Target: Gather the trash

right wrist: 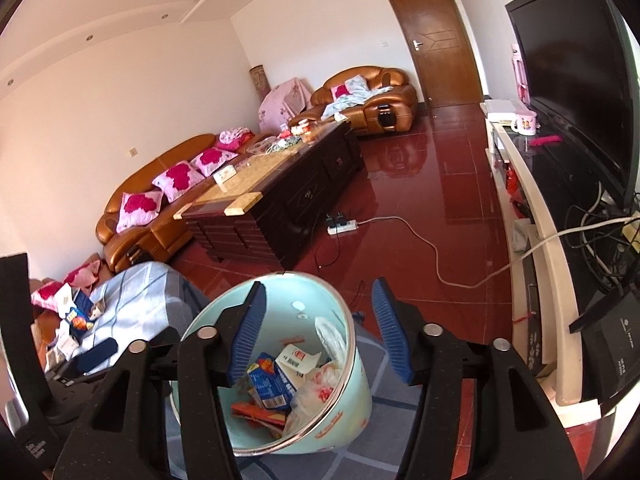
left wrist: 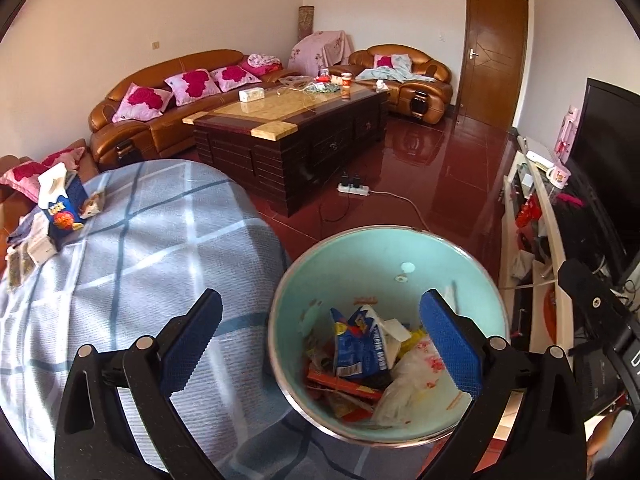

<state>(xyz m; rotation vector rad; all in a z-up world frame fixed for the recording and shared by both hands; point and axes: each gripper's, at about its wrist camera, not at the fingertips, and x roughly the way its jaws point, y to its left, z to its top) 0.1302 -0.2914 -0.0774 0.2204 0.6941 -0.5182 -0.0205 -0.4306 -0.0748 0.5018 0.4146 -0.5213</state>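
Bin (left wrist: 460, 264) sitting on the floor just beside the cloth-covered table (left wrist: 140, 248), pale green inside with a shiny metal rim, partly full. Inside: a crumpled blue snack packet (left wrist: 358, 350), a white carton (right wrist: 298, 360), a clear plastic bag (right wrist: 316, 392), red and orange wrappers at the bottom.

Right gripper (right wrist: 320, 332) above the bin mouth, blue pads spread apart, nothing between them. Looks like a drop-off completed, judging by the empty jaws over the heap. Left gripper (left wrist: 320, 344) also wide open and empty, one pad over the tablecloth, the other over the bin interior.

More rubbish in sight: a blue tissue box (left wrist: 64, 208) standing on the far corner of the table, a small crumpled wrapper (left wrist: 93, 205) touching its side, a few flat packets (left wrist: 38, 246) near the edge.

Next step, most likely: swing back to that table corner for another piece. Calls for lining open jaws up around the wrapper or a packet, closing firmly on thin, crinkly stuff without shoving the tissue box, then carrying it over the rim before letting go.
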